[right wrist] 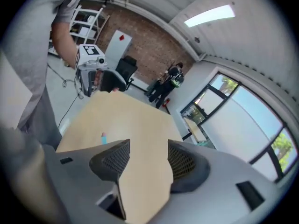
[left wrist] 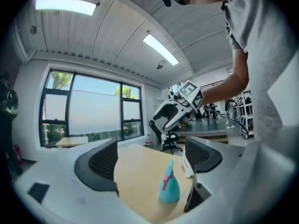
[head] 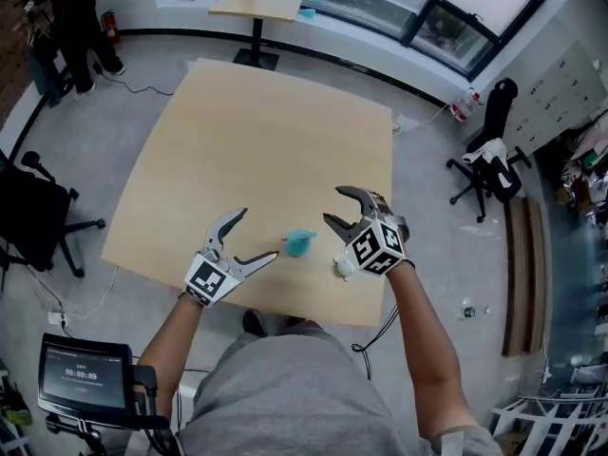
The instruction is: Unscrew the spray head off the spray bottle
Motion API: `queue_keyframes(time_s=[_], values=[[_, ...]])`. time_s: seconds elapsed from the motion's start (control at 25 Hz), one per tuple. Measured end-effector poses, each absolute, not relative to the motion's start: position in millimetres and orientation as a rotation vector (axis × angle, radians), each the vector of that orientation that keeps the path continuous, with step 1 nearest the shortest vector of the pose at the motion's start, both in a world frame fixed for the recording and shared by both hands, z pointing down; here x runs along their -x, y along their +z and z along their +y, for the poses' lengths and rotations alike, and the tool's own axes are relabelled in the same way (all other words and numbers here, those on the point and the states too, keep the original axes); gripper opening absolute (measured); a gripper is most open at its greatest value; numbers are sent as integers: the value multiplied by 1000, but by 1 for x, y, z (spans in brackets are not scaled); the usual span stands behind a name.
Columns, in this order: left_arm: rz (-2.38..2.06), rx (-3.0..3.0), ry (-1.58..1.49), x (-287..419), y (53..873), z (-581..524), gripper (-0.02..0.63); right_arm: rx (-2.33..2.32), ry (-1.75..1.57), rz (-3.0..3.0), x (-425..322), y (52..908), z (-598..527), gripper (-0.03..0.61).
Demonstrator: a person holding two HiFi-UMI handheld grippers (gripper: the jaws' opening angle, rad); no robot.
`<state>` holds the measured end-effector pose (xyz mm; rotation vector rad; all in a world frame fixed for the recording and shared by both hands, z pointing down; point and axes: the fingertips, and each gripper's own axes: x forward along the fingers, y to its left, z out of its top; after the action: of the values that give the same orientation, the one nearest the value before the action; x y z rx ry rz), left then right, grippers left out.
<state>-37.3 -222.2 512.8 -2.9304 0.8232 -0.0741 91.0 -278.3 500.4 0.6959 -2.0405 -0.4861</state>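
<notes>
A small teal spray bottle [head: 300, 243] stands upright near the table's front edge, between my two grippers. In the left gripper view the bottle [left wrist: 169, 188] stands just ahead of the jaws, nearer the right one. A white spray head [head: 342, 266] lies on the table to the bottle's right, apart from it, and the spray head [left wrist: 187, 165] also shows past the bottle. My left gripper [head: 259, 233] is open and empty, left of the bottle. My right gripper [head: 332, 205] hovers open above the table, with nothing between its jaws [right wrist: 146, 158].
The wooden table [head: 266, 141] stretches bare beyond the bottle. Its front edge runs close below the grippers. Office chairs [head: 489, 160] stand on the floor to the right and left, and a second table [head: 258, 3] stands by the windows.
</notes>
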Motion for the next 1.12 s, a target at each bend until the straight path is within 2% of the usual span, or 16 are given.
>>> queue_keyframes(time_s=[0.12, 0.16, 0.24, 0.28, 0.44, 0.48, 0.64, 0.92, 1.12], values=[[846, 2866, 84, 44, 461, -222, 395, -837, -447, -2182, -71, 461, -270, 236], [860, 2844, 138, 46, 443, -219, 362, -886, -439, -2232, -66, 445, -263, 192], [897, 2811, 230, 44, 408, -203, 290, -993, -427, -2352, -67, 407, -243, 53], [920, 2801, 261, 38, 390, -192, 254, -1040, -404, -2423, -74, 387, -229, 7], [1010, 2754, 286, 11, 340, -149, 24, -1131, -265, -2706, -110, 325, -169, 5], [1027, 2748, 284, 11, 333, -145, 5, -1146, -229, -2754, -112, 317, -161, 5], [1059, 2732, 261, 17, 313, -135, 3, -1170, -69, -2880, -109, 306, -136, 5], [1137, 2662, 214, -93, 284, 18, 3, -1086, -17, -2949, -210, 288, 13, 5], [1173, 2679, 219, -88, 299, 36, 3, -1038, -60, -2940, -198, 300, 29, 5]])
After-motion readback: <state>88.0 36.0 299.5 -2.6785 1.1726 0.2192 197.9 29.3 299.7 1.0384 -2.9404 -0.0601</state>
